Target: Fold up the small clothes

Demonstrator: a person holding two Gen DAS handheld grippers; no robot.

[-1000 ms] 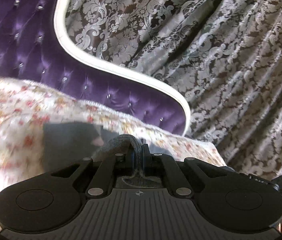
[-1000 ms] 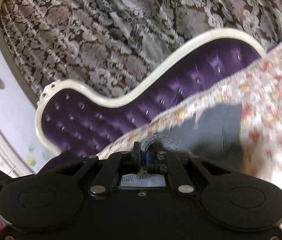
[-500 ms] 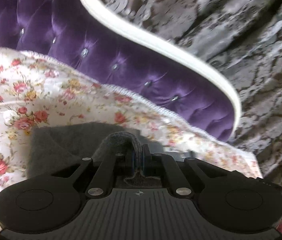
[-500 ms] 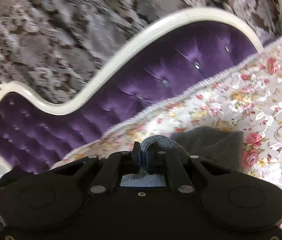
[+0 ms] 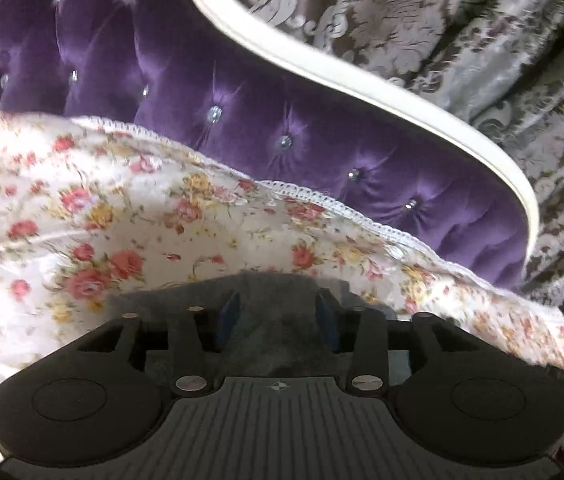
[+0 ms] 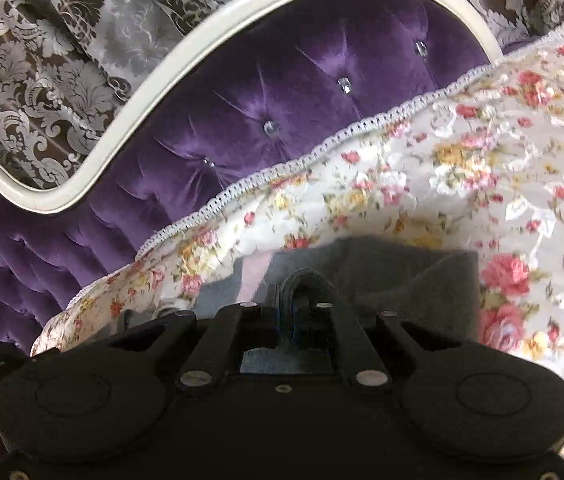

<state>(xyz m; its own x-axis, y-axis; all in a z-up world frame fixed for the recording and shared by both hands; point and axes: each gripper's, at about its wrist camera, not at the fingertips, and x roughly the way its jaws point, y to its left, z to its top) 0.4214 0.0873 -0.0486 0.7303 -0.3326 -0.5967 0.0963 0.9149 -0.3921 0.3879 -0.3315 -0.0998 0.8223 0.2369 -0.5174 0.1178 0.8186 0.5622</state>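
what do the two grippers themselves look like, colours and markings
Both are matte black plastic. Each has two round lobes with a circular inset, linked by angled bars with silver screw heads. The left gripper has blue-padded fingers, a ribbed grey centre plate and a small crosshair mark. The right gripper has a plain black body. No cables or sleeves visible.

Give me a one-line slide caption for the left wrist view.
Left gripper, jaws open, over the grey knit garment on a floral bedspread.
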